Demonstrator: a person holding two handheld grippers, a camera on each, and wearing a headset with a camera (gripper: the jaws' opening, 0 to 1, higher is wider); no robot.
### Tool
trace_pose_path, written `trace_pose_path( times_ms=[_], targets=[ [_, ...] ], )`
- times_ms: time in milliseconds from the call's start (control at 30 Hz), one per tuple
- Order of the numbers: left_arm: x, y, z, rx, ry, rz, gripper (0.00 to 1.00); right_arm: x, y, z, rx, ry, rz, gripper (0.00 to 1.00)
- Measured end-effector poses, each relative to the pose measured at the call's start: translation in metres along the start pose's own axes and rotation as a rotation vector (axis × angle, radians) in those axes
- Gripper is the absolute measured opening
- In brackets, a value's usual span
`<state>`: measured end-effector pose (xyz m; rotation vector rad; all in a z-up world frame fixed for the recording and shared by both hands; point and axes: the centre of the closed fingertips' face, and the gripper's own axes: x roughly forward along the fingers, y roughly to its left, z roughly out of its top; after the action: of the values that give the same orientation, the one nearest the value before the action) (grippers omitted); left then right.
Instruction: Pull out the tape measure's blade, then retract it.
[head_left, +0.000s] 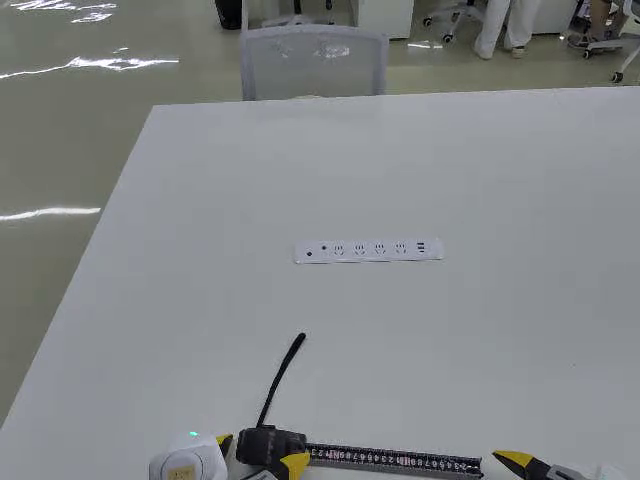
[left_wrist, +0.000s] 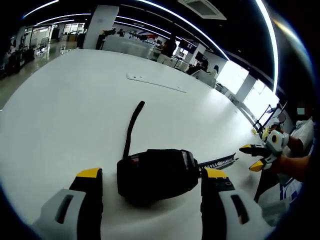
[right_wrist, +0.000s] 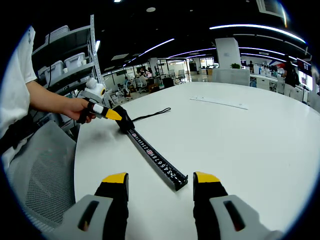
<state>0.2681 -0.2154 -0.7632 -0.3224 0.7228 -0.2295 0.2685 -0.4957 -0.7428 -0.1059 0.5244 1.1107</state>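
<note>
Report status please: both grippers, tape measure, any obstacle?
Left gripper open, straddling tape measure case, gap on one side. Right gripper open, blade end between its jaws, not pinched. Blade out, flat on table. Power strip far off, no obstacle.

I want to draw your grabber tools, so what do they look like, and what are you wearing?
Both the left gripper and right gripper have two chunky black fingers with bright yellow tips and pale grey blocks at the base. The person wears a white short sleeve.
</note>
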Motion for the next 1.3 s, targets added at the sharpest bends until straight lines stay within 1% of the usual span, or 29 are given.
trace_pose_path(
  times_ms=[100,233,300,367,400,433,467,567,667,733,800,900,967,1100,1300],
  targets=[
    [-0.0002,-0.0054,0.0018,0.005,-0.006,0.008,0.80,0.0010,0.0010,-0.0004,-0.001,0.001,0.003,0.52],
    [0.0009,-0.0033,0.0008,-0.007,0.001,0.029,0.81,0.0014,0.0013,0.0004,0.001,-0.001,0.003,0.52],
    [0.0016,-0.0046,0.0005,-0.030,0.004,0.032,0.81,0.0016,0.0009,-0.0004,0.001,-0.001,0.004,0.52],
    [0.0021,-0.0083,0.0022,-0.018,0.004,0.037,0.81,0.0017,0.0012,-0.0002,0.001,0.000,0.004,0.52],
    [0.0018,-0.0085,0.0030,-0.018,0.004,0.043,0.81,0.0019,0.0007,-0.0008,0.002,-0.001,0.004,0.52],
    [0.0017,-0.0069,0.0050,-0.035,-0.008,0.053,0.81,0.0020,0.0002,-0.0014,0.001,-0.002,0.004,0.52],
    [0.0017,-0.0061,0.0052,-0.051,-0.010,0.061,0.82,0.0021,0.0005,-0.0010,0.001,-0.001,0.004,0.52],
    [0.0018,-0.0050,0.0037,-0.050,0.000,0.085,0.81,0.0021,0.0013,0.0002,0.001,0.000,0.005,0.52],
    [0.0013,-0.0083,0.0032,-0.037,0.000,0.102,0.80,0.0020,0.0012,0.0012,0.002,-0.002,0.003,0.52],
    [0.0019,-0.0091,0.0017,-0.042,0.001,0.117,0.79,0.0022,0.0011,0.0006,0.002,-0.003,0.003,0.51],
    [0.0043,-0.0079,-0.0019,-0.053,0.012,0.133,0.79,0.0024,0.0016,0.0003,0.002,-0.003,0.004,0.51],
    [0.0048,-0.0089,-0.0012,-0.067,0.010,0.147,0.78,0.0021,0.0013,-0.0013,0.003,-0.001,0.004,0.51],
    [0.0054,-0.0104,-0.0005,-0.066,0.012,0.156,0.79,0.0015,0.0017,-0.0009,0.003,-0.001,0.003,0.51],
    [0.0057,-0.0069,-0.0016,-0.069,0.018,0.181,0.78,0.0002,0.0020,-0.0001,0.006,-0.003,0.001,0.51],
    [0.0056,-0.0062,-0.0024,-0.057,0.024,0.201,0.77,0.0000,0.0015,-0.0024,0.007,-0.002,0.002,0.51]
  ],
)
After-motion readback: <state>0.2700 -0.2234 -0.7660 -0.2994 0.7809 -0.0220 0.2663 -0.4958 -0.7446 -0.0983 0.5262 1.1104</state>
